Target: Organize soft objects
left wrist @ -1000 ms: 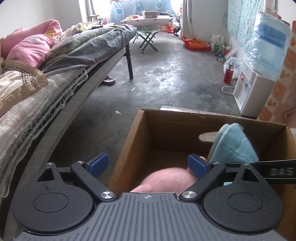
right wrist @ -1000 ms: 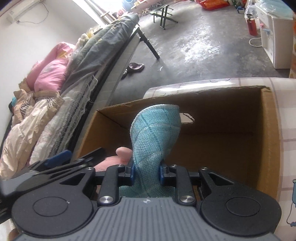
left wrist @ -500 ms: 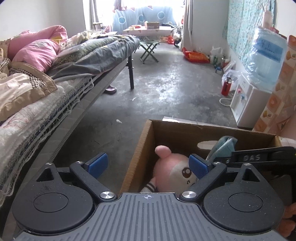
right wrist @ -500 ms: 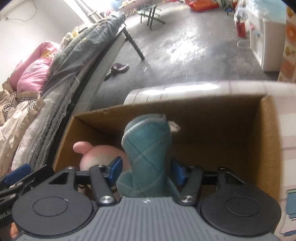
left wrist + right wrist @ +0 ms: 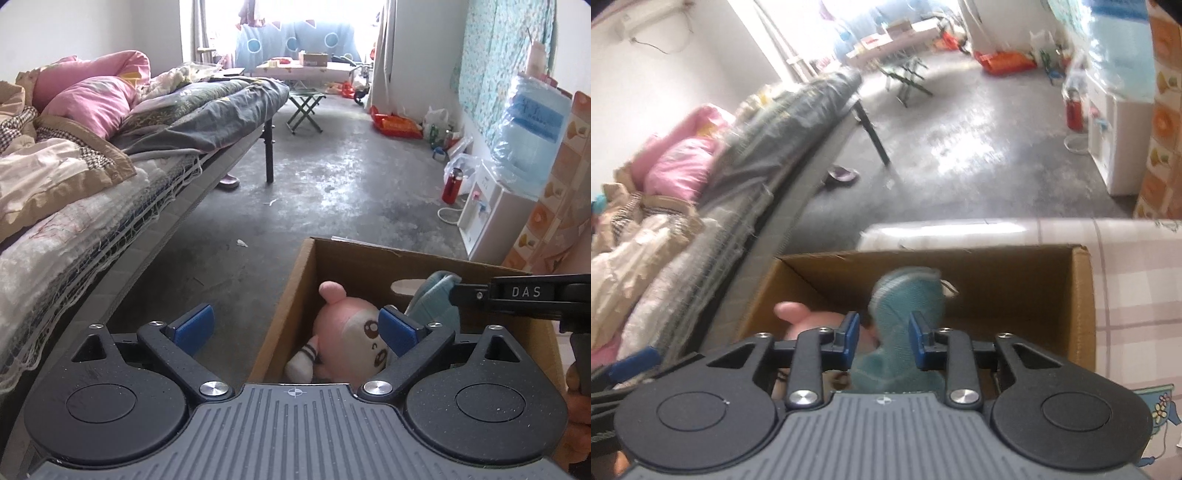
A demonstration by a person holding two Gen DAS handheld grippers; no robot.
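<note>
A brown cardboard box (image 5: 288,295) (image 5: 1082,295) stands open in front of me. Inside lies a pink plush doll (image 5: 351,328) (image 5: 792,314) with a drawn face. Beside it stands a teal knitted soft item (image 5: 436,295) (image 5: 905,314). My left gripper (image 5: 295,325) is open and empty, above the box's left wall. My right gripper (image 5: 882,339) is open, its blue pads apart on either side of the teal item, which rests loose in the box. The right gripper also shows at the right of the left wrist view (image 5: 524,295).
A bed (image 5: 92,192) piled with quilts and pink pillows runs along the left. A bare concrete floor (image 5: 332,192) lies beyond the box. A water dispenser (image 5: 495,218) stands at the right wall. The box sits on a checked tablecloth (image 5: 1137,295). A folding stool (image 5: 306,110) is far back.
My right gripper opened and let go of the teal item, which dropped into the box. Both grippers pulled back and up, and the pink doll came into view.
</note>
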